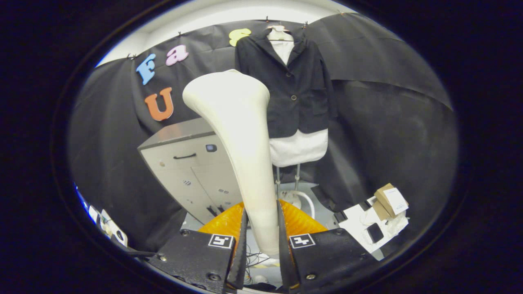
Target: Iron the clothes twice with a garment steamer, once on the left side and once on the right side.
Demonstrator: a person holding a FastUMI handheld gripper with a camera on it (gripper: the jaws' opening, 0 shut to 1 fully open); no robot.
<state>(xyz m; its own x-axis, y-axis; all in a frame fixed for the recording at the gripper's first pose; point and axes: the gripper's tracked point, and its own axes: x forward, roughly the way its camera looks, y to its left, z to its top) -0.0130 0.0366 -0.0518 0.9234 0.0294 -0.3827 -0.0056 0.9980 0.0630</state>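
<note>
Black cloth wall behind dark jacket (297, 87); gripper (261, 234) apparently clamped on smooth, flaring steamer (245, 139) handle.

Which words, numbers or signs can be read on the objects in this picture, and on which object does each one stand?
No text on the objects can be read.
Cardboard box: white label, print too small to read.
Cabinet: small marks on the front, too blurred to read.
Gripper: a square black-and-white pattern behind each finger, no words; both fingers press on the steamer.
Jacket: no writing visible.
</note>
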